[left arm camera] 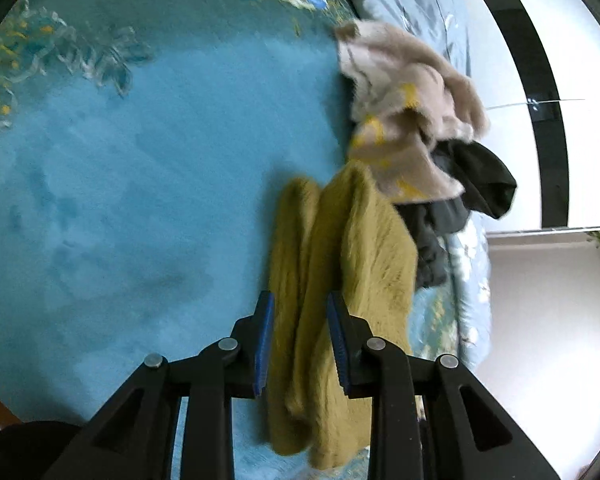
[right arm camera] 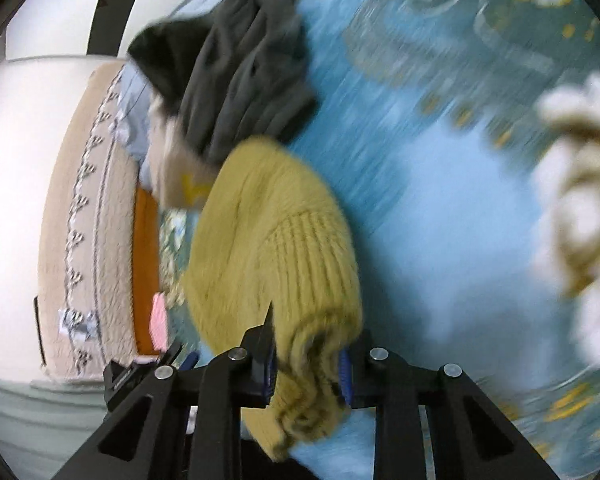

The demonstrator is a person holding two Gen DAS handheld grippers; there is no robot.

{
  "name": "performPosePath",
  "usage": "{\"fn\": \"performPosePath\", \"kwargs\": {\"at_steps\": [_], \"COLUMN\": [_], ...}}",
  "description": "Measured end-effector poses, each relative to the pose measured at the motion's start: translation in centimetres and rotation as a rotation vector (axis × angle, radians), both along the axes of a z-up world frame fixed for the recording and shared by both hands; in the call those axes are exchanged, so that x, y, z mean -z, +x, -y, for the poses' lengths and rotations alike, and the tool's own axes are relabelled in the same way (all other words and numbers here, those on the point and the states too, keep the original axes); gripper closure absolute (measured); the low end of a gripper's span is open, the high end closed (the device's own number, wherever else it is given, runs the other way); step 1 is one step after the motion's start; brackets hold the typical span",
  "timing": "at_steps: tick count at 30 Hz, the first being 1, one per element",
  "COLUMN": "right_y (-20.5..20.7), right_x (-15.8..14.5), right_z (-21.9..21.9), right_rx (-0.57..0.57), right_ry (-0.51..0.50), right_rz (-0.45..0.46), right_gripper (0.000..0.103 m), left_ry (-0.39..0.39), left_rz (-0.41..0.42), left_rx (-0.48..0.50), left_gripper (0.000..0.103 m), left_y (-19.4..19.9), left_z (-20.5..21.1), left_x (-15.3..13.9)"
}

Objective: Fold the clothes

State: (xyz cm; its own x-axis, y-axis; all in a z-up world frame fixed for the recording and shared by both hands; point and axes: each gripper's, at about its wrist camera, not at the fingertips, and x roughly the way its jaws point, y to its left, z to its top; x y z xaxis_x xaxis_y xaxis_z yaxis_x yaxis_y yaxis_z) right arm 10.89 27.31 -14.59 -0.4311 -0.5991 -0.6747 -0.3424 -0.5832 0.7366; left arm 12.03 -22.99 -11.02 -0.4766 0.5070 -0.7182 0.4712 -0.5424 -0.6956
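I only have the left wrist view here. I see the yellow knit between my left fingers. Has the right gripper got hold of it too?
Observer: Yes, the right gripper is shut on the yellow sweater, at its ribbed edge.
Operator: Anything beyond the clothes pile on that side?
Observer: A beige patterned rug lies on the floor past the bed's edge.
Operator: Anything else on the blue blanket?
Observer: A blurred white and tan thing sits at the right edge of the right wrist view; what it is I cannot tell.

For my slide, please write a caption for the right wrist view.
Right tool shut on the ribbed cuff of a mustard knit sweater above a blue floral carpet.
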Motion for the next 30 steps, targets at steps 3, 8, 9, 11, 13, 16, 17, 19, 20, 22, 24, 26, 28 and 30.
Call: {"fn": "performPosePath", "kwargs": {"at_steps": [3,8,9,11,13,16,17,19,20,22,24,26,28,30], "right_y": [-0.9,-3.4,-4.0,-4.8,-5.1,-5.2,-5.2,-4.7,-4.3,-3.5,-2.2,-0.9,0.4,1.6], "right_x": [-0.3,0.4,0.6,0.9,1.4,2.0,2.1,1.9,1.6,1.0,0.8,1.0,1.6,2.3], "right_z": [-4.0,-7.9,-8.1,-8.8,-9.5,-10.0,-9.9,-10.0,-10.2,-10.3,-10.1,-9.7,-9.1,-8.7], "right_rx": [0.048,0.093,0.089,0.081,0.083,0.087,0.088,0.084,0.082,0.088,0.09,0.081,0.078,0.091], "right_ry": [0.021,0.045,0.049,0.061,0.058,0.038,0.028,0.034,0.052,0.077,0.059,0.044,0.036,0.015], "right_rz": [0.002,0.038,0.047,0.06,0.067,0.074,0.076,0.07,0.065,0.052,0.036,0.037,0.051,0.067], "right_gripper": [0.078,0.079,0.079,0.079,0.079,0.078,0.076,0.072,0.068,0.05,0.048,0.046,0.046,0.046], "left_ry": [0.016,0.021,0.018,0.033,0.051,0.023,-0.007,-0.035,-0.022,0.032,0.082,0.11,0.075,0.064], "left_rz": [0.0,-0.004,-0.001,0.014,0.027,0.046,0.052,0.06,0.062,0.059,0.066,0.075,0.094,0.114], "left_rx": [0.032,0.111,0.13,0.164,0.2,0.258,0.274,0.285,0.283,0.269,0.268,0.279,0.311,0.355], "left_gripper": [0.07,0.068,0.067,0.062,0.06,0.057,0.057,0.057,0.055,0.049,0.044,0.043,0.04,0.04], "left_y": [-0.4,-1.7,-2.0,-2.8,-3.6,-4.9,-5.3,-5.8,-6.0,-6.5,-7.1,-7.9,-8.4,-8.8], "left_z": [-0.4,-2.5,-3.1,-4.5,-6.1,-8.1,-8.6,-9.1,-9.1,-9.2,-9.5,-9.9,-10.7,-11.7], "left_x": [0.1,0.3,0.4,0.9,1.5,2.2,2.4,2.6,2.9,3.3,3.8,4.3,4.6,5.0]}}
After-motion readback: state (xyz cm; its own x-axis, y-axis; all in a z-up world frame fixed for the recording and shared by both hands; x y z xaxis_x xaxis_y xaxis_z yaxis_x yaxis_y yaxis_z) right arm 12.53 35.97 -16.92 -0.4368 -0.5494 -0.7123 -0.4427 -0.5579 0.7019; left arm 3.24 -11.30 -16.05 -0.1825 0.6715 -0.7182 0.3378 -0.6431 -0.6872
